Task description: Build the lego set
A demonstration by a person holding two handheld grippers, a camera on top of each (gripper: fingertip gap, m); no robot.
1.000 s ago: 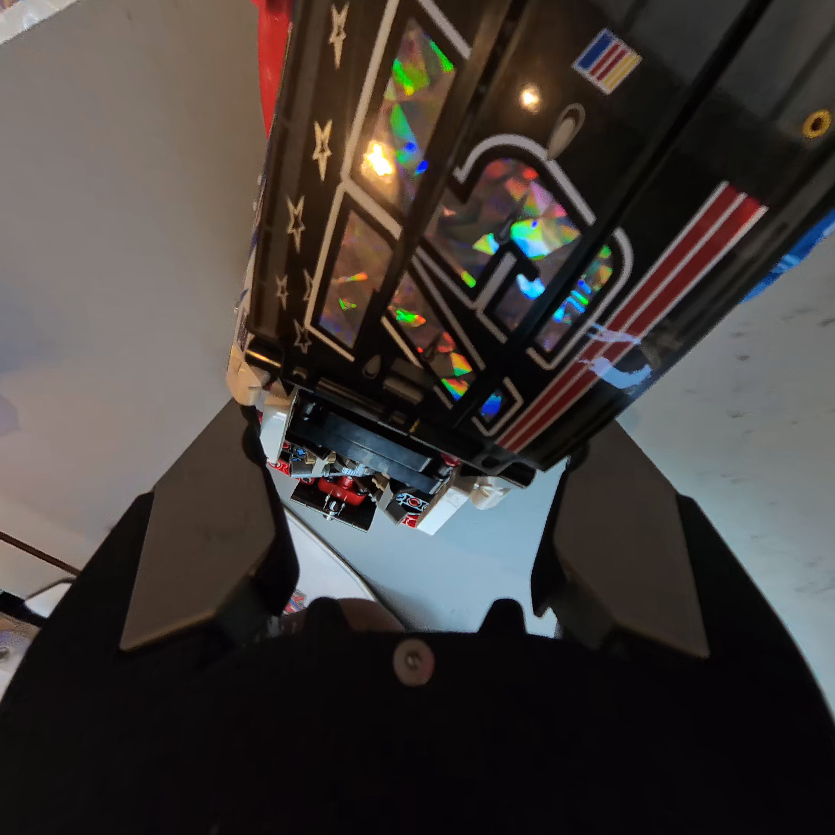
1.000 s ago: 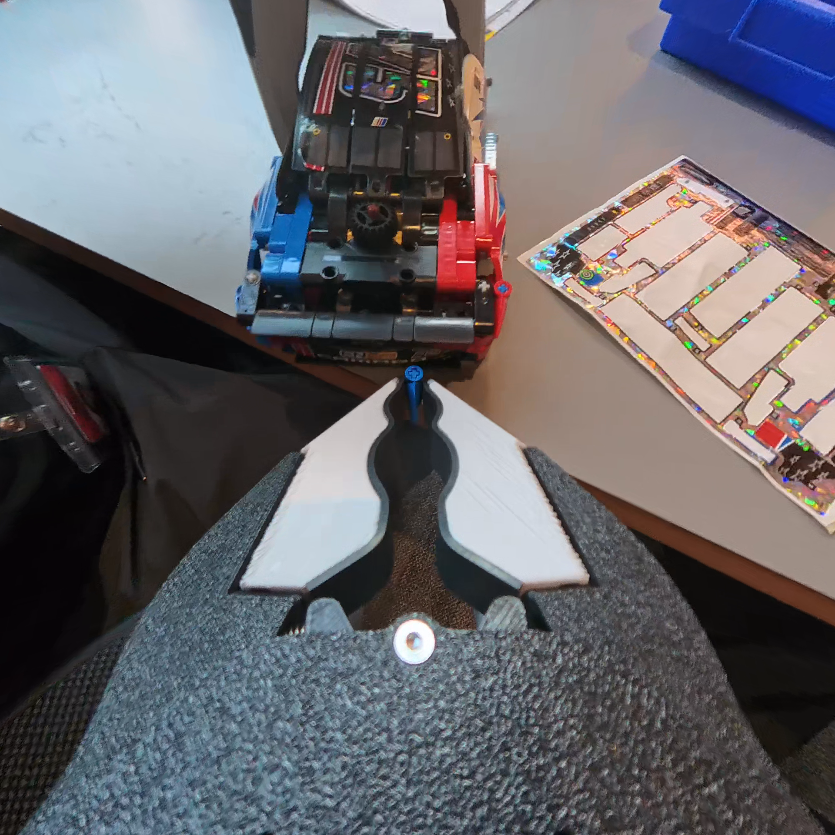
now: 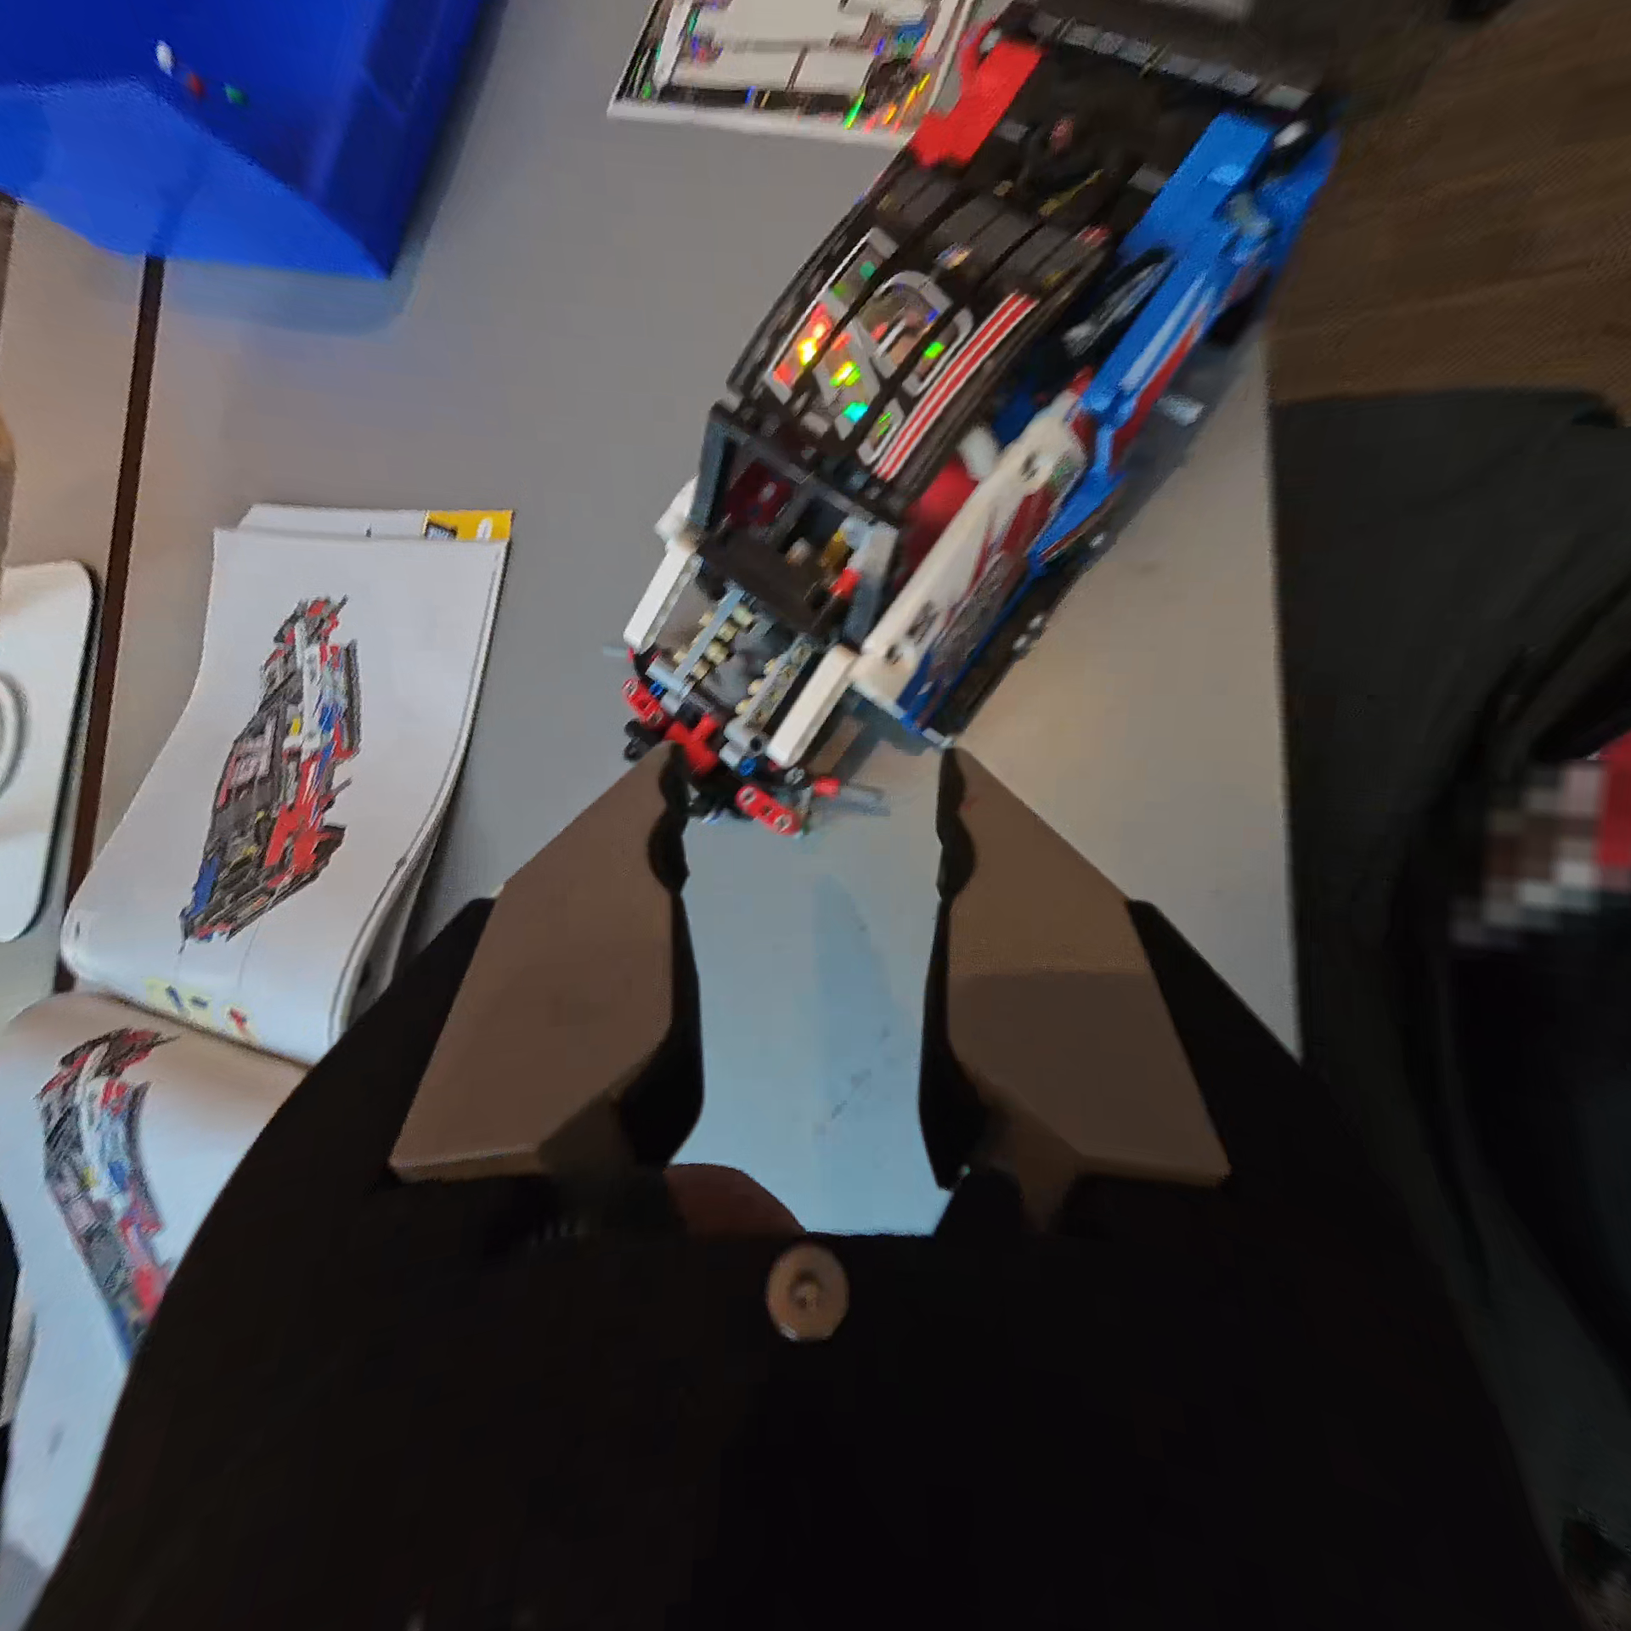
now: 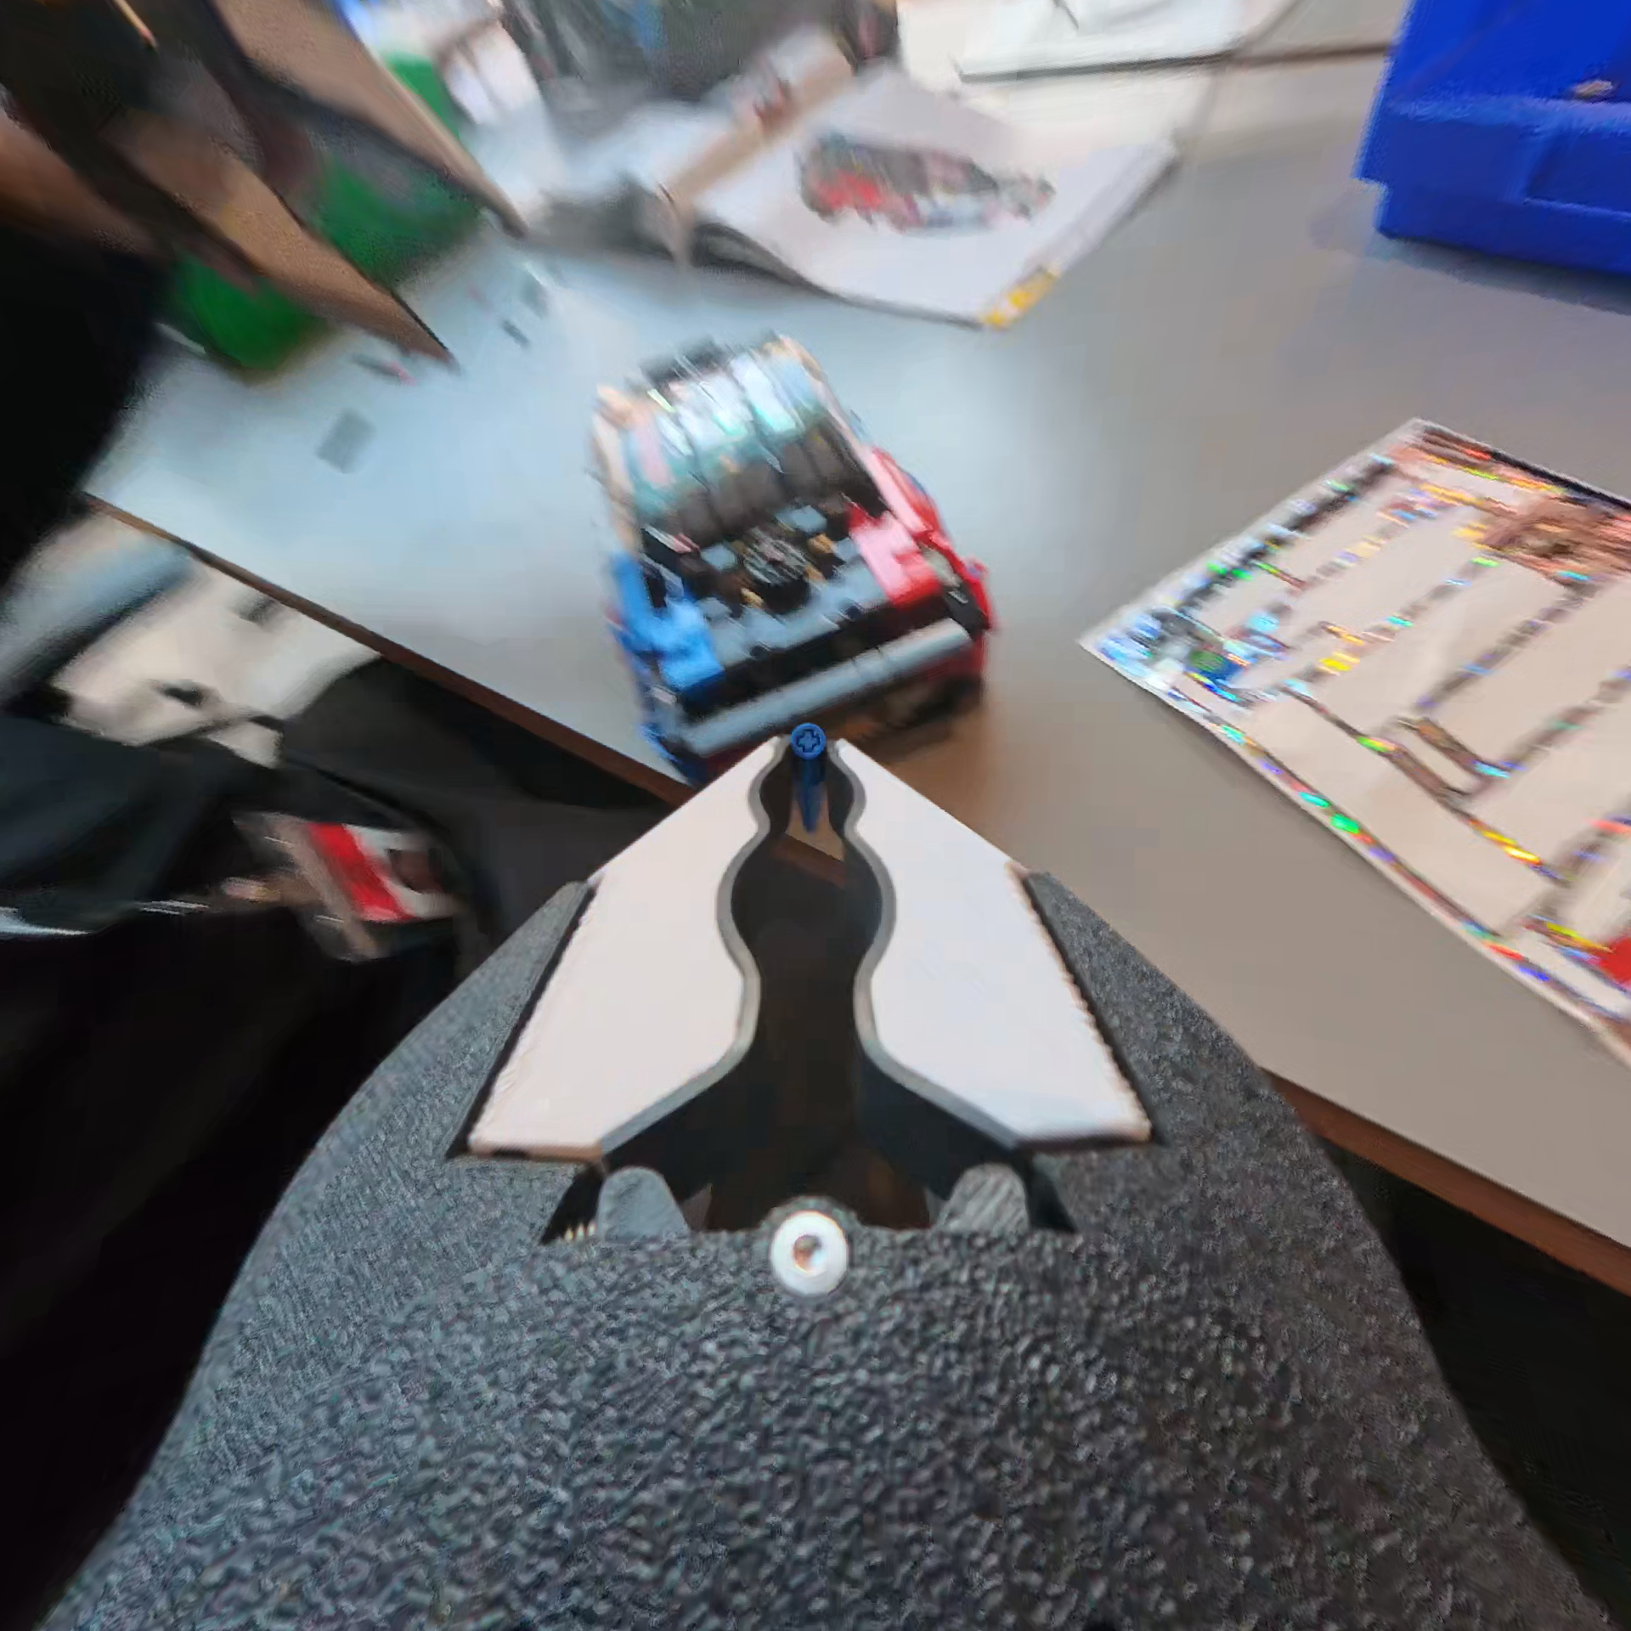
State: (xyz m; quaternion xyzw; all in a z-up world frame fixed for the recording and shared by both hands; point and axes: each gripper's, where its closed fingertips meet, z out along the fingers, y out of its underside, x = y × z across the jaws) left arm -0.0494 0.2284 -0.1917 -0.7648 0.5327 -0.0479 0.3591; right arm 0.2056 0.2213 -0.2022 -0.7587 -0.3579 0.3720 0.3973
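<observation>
Largely built lego car (image 3: pixel 953 459) is sitting beyond the left gripper (image 3: pixel 807 777)'s wide, empty fingers; right gripper (image 4: pixel 807 750)'s fingers are pinching an unfitted blue pin (image 4: pixel 807 768).

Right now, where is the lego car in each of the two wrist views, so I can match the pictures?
Left wrist view: the lego car lies upper centre to upper right, running diagonally, its nose just beyond the open left gripper.
Right wrist view: it sits at centre, blurred, its rear end towards the right gripper, which is shut on a blue pin.
Shared landmark: the holographic sticker sheet, on the table beside the car's red side.
</observation>
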